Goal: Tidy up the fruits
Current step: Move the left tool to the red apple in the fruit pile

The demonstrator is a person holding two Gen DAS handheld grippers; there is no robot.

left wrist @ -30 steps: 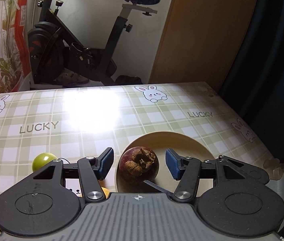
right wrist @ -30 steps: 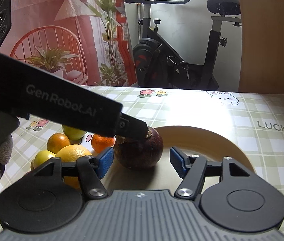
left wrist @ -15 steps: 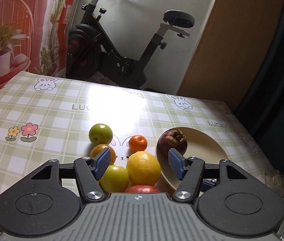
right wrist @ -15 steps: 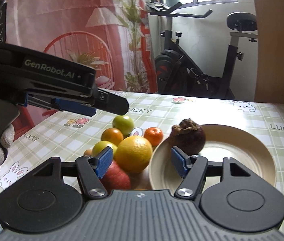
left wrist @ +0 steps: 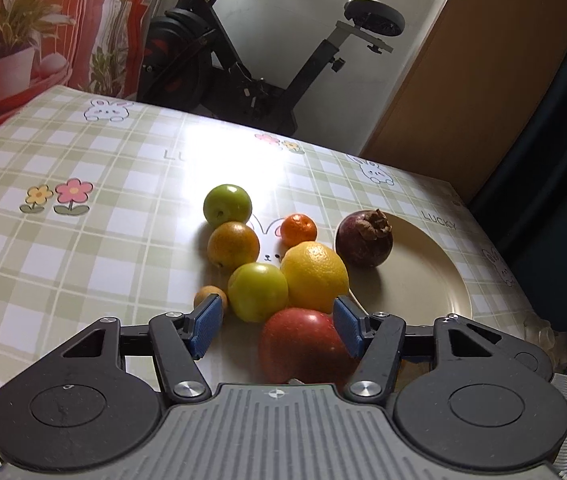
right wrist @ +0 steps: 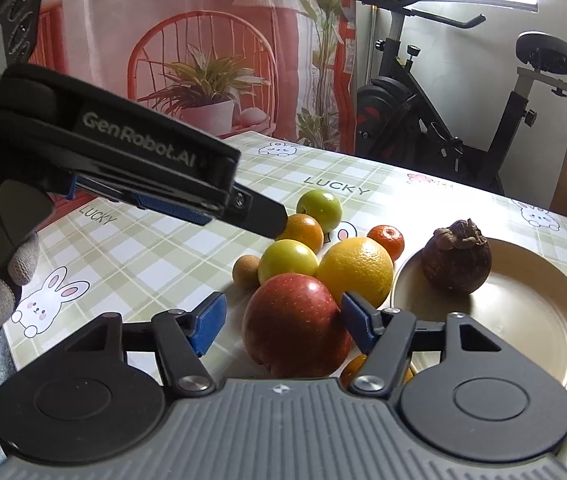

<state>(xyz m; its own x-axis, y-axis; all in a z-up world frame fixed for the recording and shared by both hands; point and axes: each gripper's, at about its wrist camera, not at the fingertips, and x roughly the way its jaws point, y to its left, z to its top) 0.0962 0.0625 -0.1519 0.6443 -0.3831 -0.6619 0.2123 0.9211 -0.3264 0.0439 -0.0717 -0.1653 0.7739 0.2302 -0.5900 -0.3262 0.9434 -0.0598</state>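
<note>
A dark mangosteen (left wrist: 363,240) (right wrist: 457,260) sits at the left edge of the beige plate (left wrist: 423,284) (right wrist: 523,312). Left of the plate, on the cloth, lie a red apple (left wrist: 303,348) (right wrist: 291,320), a big orange (left wrist: 315,276) (right wrist: 357,268), green fruits, smaller oranges and a mandarin (left wrist: 299,227). My left gripper (left wrist: 276,326) (right wrist: 267,216) hovers over the pile, its jaws closing. The apple shows between them, clear of the left pad. My right gripper (right wrist: 283,323) is closing too. The apple lies between its fingers, with a gap at the left pad.
A gloved hand (right wrist: 3,280) holds the left gripper at the table's left side. The checked tablecloth (left wrist: 83,240) is bare to the left and behind the fruit. An exercise bike (left wrist: 267,60) stands beyond the far edge. The table's right edge runs close past the plate.
Both grippers have drawn back and to the left, away from the mangosteen, which stays on the plate. The fruit pile has come into view, with the red apple now between the fingers.
</note>
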